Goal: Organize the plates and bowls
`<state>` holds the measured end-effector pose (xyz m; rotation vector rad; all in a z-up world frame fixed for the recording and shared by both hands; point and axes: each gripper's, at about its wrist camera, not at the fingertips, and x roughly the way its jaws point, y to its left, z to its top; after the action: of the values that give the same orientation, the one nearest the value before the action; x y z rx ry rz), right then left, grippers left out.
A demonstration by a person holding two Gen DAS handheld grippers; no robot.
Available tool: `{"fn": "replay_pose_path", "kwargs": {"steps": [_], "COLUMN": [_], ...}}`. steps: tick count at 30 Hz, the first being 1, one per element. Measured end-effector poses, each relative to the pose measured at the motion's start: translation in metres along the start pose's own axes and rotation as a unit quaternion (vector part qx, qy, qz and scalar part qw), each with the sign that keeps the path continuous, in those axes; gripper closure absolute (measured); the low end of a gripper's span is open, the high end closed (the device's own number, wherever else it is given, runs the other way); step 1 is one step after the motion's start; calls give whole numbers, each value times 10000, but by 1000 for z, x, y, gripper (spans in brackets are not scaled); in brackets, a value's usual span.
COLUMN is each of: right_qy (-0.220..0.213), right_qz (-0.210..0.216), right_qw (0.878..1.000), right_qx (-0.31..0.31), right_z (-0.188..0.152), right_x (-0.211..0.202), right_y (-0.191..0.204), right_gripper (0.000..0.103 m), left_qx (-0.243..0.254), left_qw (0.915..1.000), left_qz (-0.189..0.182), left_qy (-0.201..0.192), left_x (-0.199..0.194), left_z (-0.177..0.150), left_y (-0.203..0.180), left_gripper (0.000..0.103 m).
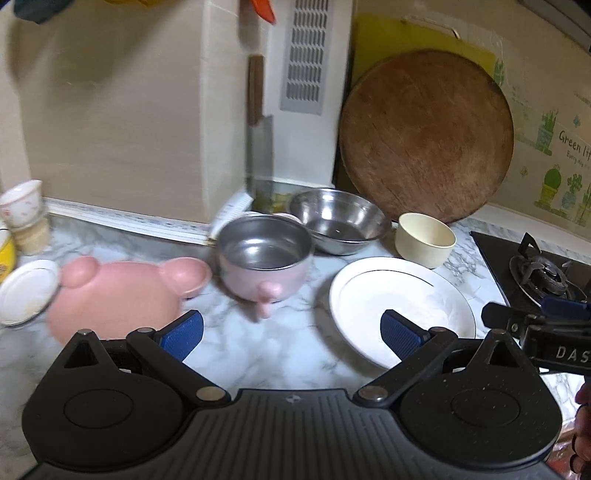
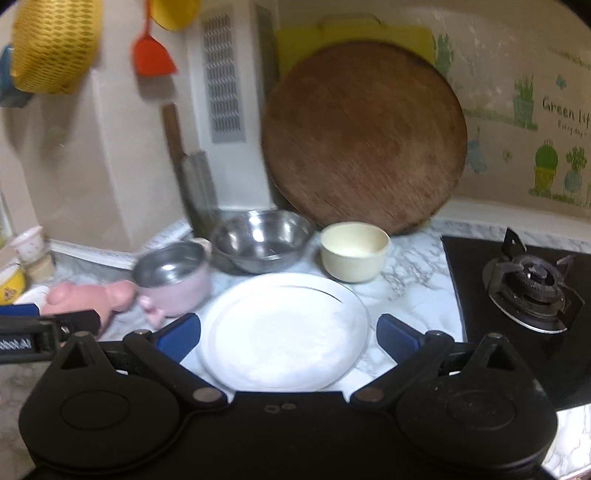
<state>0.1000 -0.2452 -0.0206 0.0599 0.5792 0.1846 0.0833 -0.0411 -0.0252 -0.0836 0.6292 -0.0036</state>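
On the counter, dishes lie scattered — nothing is stacked yet.
The white plate is framed between the right gripper's wide-spread, empty fingers; the left gripper, equally wide and empty, hangs over bare marble — plate to its right, pink plate to its left. The right is judged nearer.

A round wooden board leans upright against the wall, a yellow board just behind it. Left of them a cleaver hangs below a grey vent. An orange spatula and a yellow mesh bag hang higher up. A gas burner sits at the right on a black hob. Plant stickers decorate the wall. The marble tabletop carries small stacked cups at the far left.
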Motion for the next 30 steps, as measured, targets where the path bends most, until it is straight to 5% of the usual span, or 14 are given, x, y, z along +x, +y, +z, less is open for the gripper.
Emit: {"fn": "replay_pose_path", "kwargs": {"steps": [12, 15, 21, 23, 30], "right_qy": [983, 1177, 1524, 1646, 1773], "right_qz": [64, 152, 387, 454, 572], "right_qw": [9949, 9925, 9865, 9835, 9786], "right_qx": [211, 283, 463, 603, 869], "right_z": [2, 5, 7, 6, 7], "right_x": [97, 115, 140, 146, 155], "right_y": [-67, -79, -94, -99, -107], "right_gripper": [15, 26, 29, 37, 58], "left_qx": [7, -111, -340, -418, -691], "left_qw": [9956, 9936, 9897, 9886, 9820], "left_qz": [-164, -199, -308, -292, -325], "left_qy": [923, 1102, 1353, 1414, 1728], "left_x": [111, 127, 147, 152, 167], "left_z": [8, 10, 12, 13, 13], "left_y": [-28, -27, -21, -19, -16], "left_gripper": [1, 8, 9, 10, 43]}}
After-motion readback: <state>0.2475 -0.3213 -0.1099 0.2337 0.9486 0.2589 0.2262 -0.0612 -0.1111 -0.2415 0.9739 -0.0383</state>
